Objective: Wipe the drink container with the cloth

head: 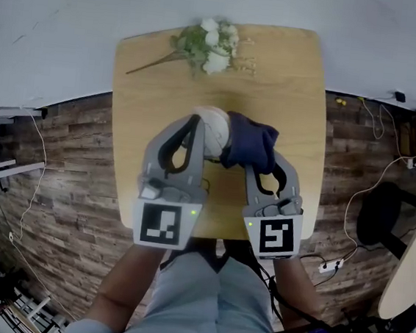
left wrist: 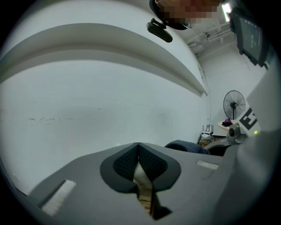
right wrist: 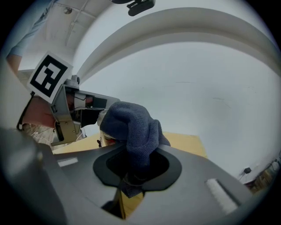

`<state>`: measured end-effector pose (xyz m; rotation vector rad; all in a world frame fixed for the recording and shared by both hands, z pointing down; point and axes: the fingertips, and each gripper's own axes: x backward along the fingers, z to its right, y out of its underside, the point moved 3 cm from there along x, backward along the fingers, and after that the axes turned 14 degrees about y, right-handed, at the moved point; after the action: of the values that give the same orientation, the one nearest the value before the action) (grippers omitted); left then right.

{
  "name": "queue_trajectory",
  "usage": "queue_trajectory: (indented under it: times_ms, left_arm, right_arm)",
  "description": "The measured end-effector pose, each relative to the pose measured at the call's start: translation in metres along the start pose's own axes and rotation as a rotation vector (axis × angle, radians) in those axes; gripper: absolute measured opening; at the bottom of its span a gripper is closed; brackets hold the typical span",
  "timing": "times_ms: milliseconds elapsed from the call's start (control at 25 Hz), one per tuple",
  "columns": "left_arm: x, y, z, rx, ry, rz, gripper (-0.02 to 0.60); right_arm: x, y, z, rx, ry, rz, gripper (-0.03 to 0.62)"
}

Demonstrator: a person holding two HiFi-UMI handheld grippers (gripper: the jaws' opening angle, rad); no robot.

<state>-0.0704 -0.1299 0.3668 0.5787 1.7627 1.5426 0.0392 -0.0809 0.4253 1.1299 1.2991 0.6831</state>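
Drink container [head: 212,128]: pale and rounded, and we've got it lifted just above the middle of the wooden counter [head: 147,82], caught between the two tools.
Left tongs [head: 196,135]: we come in from the near left. In the left gripper view the left tongs [left wrist: 138,154] are drawn almost together, their dark ribbed pads [left wrist: 125,165] pinching a pale sliver of the drink container [left wrist: 141,176].
Flowers [head: 210,44]: a white bunch with green leaves lies flat at the far edge of the counter, well apart from the action.
Cloth [head: 251,146]: dark blue and bunched up, it presses against the right side of the drink container, touching it. In the right gripper view the cloth [right wrist: 131,125] rises as a thick knitted lump and folds over towards the left.
Right tongs [head: 268,168]: we reach in from the near right, tips buried under the cloth. The right gripper view shows the right tongs [right wrist: 136,169] clamped on the lower tail of the cloth, a scrap of it hanging below the pads.
Marker cube [right wrist: 49,77]: the left tool's black-and-white square shows beyond the cloth in the right gripper view.
Floor [head: 66,184]: dark wood planks, with cables [head: 372,187] trailing off to the right.
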Motion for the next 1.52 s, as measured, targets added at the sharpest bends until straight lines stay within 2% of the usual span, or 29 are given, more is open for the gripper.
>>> queue_trajectory:
  times_ms: [160, 600, 840, 1520]
  left_arm:
    - [-0.003, 0.002, 0.0, -0.025, 0.017, -0.01, 0.012]
    - [-0.003, 0.004, 0.0, -0.006, 0.049, -0.031, 0.012]
    - [-0.002, 0.006, -0.001, 0.006, 0.059, -0.04, 0.012]
    - [-0.003, 0.006, 0.0, 0.009, 0.084, -0.037, 0.012]
  right_arm:
    - [-0.009, 0.007, -0.007, 0.03, -0.02, -0.027, 0.066]
    - [-0.023, 0.002, -0.016, 0.132, -0.035, -0.014, 0.067]
    - [-0.034, 0.015, -0.021, 0.11, -0.031, -0.035, 0.067]
    - [-0.065, 0.085, -0.031, 0.126, -0.064, -0.307, 0.067]
